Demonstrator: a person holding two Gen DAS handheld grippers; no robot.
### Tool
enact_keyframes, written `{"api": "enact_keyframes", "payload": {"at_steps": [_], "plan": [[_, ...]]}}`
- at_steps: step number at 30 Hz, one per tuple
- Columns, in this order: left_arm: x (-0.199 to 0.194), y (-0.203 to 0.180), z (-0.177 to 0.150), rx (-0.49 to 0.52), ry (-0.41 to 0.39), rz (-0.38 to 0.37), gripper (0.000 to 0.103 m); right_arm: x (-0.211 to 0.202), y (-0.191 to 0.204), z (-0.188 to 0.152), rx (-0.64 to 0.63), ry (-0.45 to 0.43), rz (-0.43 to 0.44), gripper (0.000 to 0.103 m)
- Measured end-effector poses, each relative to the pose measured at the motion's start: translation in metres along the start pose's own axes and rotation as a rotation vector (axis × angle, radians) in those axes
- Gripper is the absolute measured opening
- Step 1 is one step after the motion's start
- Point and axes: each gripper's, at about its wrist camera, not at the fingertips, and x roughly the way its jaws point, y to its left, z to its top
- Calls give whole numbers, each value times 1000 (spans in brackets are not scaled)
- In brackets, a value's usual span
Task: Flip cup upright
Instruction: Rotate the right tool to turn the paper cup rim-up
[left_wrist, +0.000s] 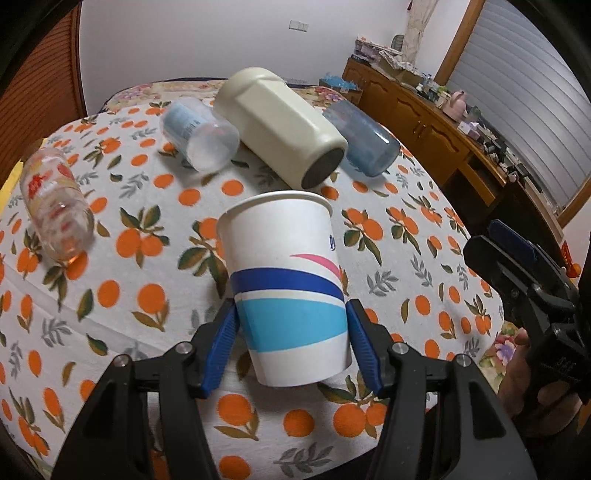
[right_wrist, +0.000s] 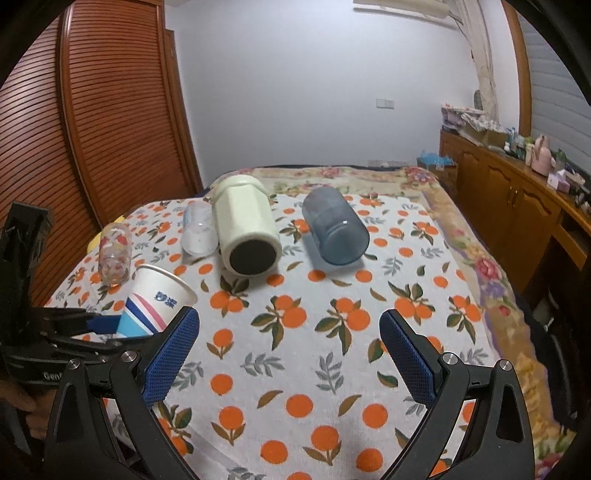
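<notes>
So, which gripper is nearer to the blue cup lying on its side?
Right. The right gripper is open, facing the blue cup across bare cloth. The left gripper holds the paper cup, further to the side.

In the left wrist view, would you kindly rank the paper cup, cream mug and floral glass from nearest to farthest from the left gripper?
1. White paper cup with blue stripes, held in the left gripper.
2. Cream faceted mug, lying ahead.
3. Floral clear glass, far left; close to the mug's distance.
</notes>
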Motion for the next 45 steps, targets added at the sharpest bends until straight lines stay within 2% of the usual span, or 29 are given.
{"api": "enact_keyframes", "payload": {"at_steps": [12,15,19,24,30,38,45], "plan": [[5,1,-2,7,-6,26,60,5,1,-4,4,13,6,100],[4,2,-2,4,-8,36,65,7,3,-5,3,15,8,100],[-3,6,-3,-8,-19,25,66,8,7,-3,-2,19,15,100],[-23,10,-6,1,-71,47,67,7,14,1,-7,20,26,100],[-51,18,-11,19,-155,116,72,10,30,6,-17,42,56,100],[-66,45,-17,11,-208,216,73,20,54,13,-23,93,103,100],[-64,64,-25,-25,-214,240,73,47,67,15,-2,222,153,97]]}}
